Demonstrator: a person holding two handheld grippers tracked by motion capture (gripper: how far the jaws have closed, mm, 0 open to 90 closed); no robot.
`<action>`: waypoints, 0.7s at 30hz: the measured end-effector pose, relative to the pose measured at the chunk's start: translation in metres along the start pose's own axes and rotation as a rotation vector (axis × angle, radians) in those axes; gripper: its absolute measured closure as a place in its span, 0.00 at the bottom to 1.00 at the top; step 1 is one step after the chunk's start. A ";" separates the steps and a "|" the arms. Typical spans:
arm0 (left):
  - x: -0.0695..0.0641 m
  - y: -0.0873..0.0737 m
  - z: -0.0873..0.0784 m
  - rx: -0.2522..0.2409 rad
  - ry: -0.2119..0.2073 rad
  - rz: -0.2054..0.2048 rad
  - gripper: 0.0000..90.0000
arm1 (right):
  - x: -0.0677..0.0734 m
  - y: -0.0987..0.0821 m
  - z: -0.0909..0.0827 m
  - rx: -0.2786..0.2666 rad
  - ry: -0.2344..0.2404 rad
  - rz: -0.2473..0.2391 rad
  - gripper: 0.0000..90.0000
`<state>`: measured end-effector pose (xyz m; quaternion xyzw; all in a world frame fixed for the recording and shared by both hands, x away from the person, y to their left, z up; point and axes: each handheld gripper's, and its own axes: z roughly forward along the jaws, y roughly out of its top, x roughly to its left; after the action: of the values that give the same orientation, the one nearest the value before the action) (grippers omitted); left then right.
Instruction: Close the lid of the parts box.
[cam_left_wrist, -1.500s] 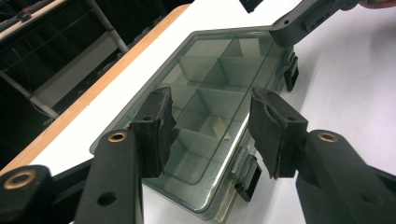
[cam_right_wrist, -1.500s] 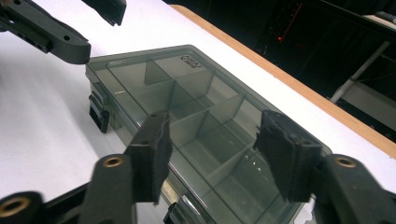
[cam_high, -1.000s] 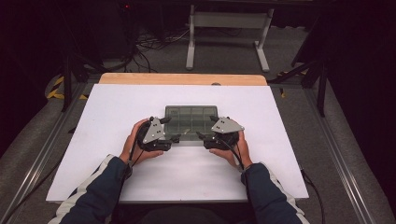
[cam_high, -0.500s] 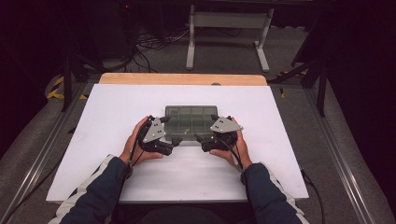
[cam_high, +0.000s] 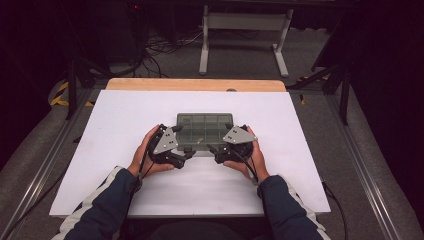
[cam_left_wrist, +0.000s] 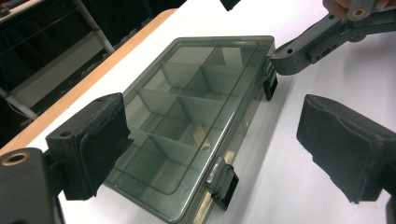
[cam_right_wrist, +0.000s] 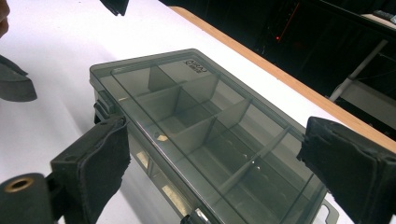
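**Inspector:** Position first. Smoke-grey translucent plastic compartment box (cam_high: 205, 131) lies flat near the middle of the white table (cam_high: 115, 150), lid down, long side facing the person. Internal dividers show through the lid. Whether the cells hold anything, I cannot tell.

**Assistant:** And the grippers?

**Inspector:** Left gripper (cam_high: 190, 152) and right gripper (cam_high: 210, 148) sit at the box's near edge, one toward each end, pointing inward at each other. Both have just been opening. Left gripper's fingers (cam_left_wrist: 93, 140) stand wide apart and grip nothing; the near corner of the box and one black front latch (cam_left_wrist: 225, 181) lie between them, untouched. Right gripper's fingers (cam_right_wrist: 95, 163) are equally wide, flanking the box's other near corner without contact.

**Assistant:** Why that placement?

**Inspector:** My judgement: the two latches are on the near long side, the second latch (cam_left_wrist: 270, 85) being close to the right gripper's finger. One gripper per latch suggests that the clasps are the work in hand, and the flat, square seating of the box keeps it from sliding when a clasp is worked.

**Assistant:** Latch condition?

**Inspector:** Lid appears seated. Whether the clasps are engaged or released, I cannot tell.
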<state>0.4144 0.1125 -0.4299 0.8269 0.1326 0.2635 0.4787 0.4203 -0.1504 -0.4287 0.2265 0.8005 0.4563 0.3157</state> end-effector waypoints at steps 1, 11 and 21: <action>0.000 0.000 0.000 -0.001 -0.001 0.001 0.11 | 0.000 0.000 0.000 0.000 0.000 0.000 0.10; -0.004 0.003 -0.007 -0.010 -0.006 0.017 0.11 | 0.004 0.003 -0.007 -0.005 -0.016 -0.010 0.10; -0.006 0.005 -0.016 -0.020 -0.011 0.023 0.10 | 0.008 0.004 -0.012 -0.009 -0.027 -0.029 0.10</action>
<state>0.4004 0.1185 -0.4207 0.8251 0.1179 0.2657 0.4844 0.4063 -0.1501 -0.4228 0.2196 0.7973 0.4521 0.3341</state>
